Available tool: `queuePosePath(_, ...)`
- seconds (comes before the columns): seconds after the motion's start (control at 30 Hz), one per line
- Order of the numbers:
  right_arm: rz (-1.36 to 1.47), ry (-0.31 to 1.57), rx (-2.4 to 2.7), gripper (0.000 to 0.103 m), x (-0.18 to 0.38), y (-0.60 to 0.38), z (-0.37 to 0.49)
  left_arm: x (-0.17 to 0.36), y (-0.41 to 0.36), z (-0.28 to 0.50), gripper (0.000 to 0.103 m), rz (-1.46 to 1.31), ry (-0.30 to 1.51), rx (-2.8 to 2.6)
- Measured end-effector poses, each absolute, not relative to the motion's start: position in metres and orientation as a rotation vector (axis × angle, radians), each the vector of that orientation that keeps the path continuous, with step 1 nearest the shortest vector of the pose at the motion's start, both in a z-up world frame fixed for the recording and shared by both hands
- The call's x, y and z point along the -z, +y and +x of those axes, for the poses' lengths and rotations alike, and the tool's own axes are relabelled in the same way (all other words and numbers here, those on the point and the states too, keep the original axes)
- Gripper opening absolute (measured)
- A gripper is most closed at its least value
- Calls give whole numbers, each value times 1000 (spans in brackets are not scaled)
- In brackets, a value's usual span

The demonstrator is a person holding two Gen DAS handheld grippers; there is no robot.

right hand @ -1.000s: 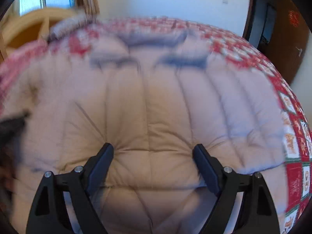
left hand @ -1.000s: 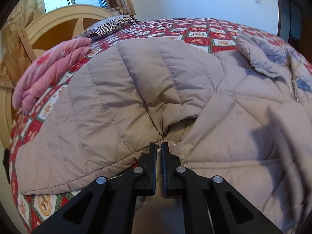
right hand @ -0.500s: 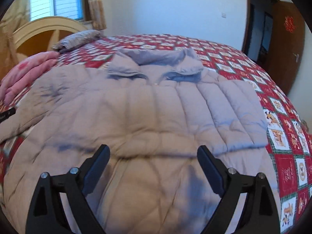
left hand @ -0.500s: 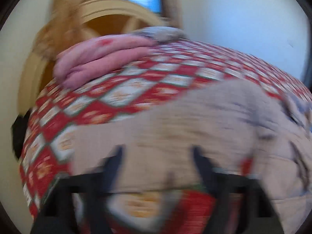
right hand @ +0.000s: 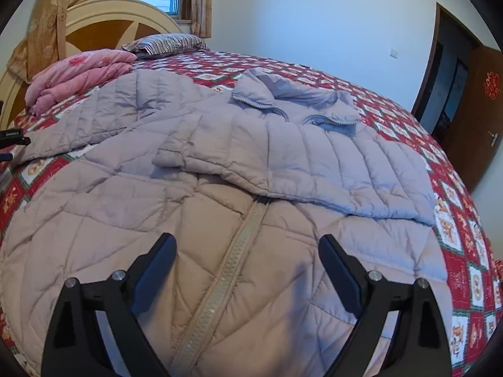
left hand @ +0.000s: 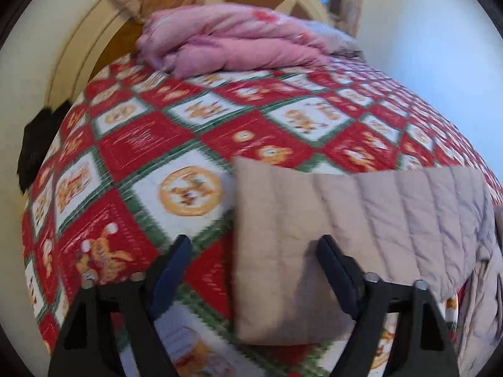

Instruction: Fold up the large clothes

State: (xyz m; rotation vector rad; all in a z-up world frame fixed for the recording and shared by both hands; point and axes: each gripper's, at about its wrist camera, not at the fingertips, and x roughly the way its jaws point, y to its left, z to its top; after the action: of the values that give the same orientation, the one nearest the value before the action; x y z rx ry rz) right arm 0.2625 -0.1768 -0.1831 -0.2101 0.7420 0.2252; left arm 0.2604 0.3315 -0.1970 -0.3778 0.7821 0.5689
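Observation:
A large beige quilted coat (right hand: pixel 239 220) lies face up on the bed, its zipper running down the middle and its collar (right hand: pixel 295 100) at the far side. One sleeve is folded across the chest; the other sleeve (right hand: pixel 94 125) stretches out to the left. In the left wrist view the cuff end of that sleeve (left hand: pixel 301 251) lies flat between the fingers of my open, empty left gripper (left hand: pixel 254 251). My right gripper (right hand: pixel 248 251) is open and empty above the coat's lower front.
The bed has a red, white and green patterned quilt (left hand: pixel 176 157). A folded pink blanket (left hand: pixel 232 44) and a striped pillow (right hand: pixel 163 43) lie by the wooden headboard (right hand: pixel 103 28). An open doorway (right hand: pixel 452 75) is at the right.
My left gripper let go of the coat's edge, opened and swung left to the outstretched sleeve's cuff. My right gripper pulled back from the coat, still open.

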Motion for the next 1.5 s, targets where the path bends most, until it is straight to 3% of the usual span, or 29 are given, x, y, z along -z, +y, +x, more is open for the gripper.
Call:
queuePosePath(0.1, -213, 740, -177, 94, 183, -184, 265, 195, 313, 269, 12, -317, 813, -494)
queuePosePath(0.17, -182, 738, -154, 94, 181, -192, 267, 186, 300, 268, 8, -299, 805, -453)
queuePosePath(0.57, -47, 716, 65, 94, 165, -257, 278, 42, 147, 244, 7, -123, 507, -111)
queuePosePath(0.77, -62, 683, 108, 94, 151, -281, 271, 35, 54, 264, 7, -23, 515, 19)
queuePosePath(1.03, -36, 684, 167, 94, 160, -321, 263, 70, -77, 289, 8, 141, 561, 128)
queuePosePath(1.13, -15, 701, 179, 94, 167, -337, 259, 80, -114, 294, 14, 161, 578, 164)
queuePosePath(1.17, -6, 704, 180, 94, 168, -342, 258, 83, -125, 296, 23, 176, 590, 170)
queuePosePath(1.2, 7, 707, 184, 94, 170, -347, 258, 87, -137, 297, 42, 198, 599, 165)
queuePosePath(1.27, 31, 712, 190, 94, 173, -355, 257, 89, -150, 293, 67, 225, 570, 151)
queuePosePath(1.4, 76, 724, 190, 94, 179, -367, 254, 86, -161, 279, 88, 273, 479, 152)
queuePosePath(1.5, 80, 732, 190, 94, 181, -368, 254, 91, -148, 281, 89, 284, 467, 112)
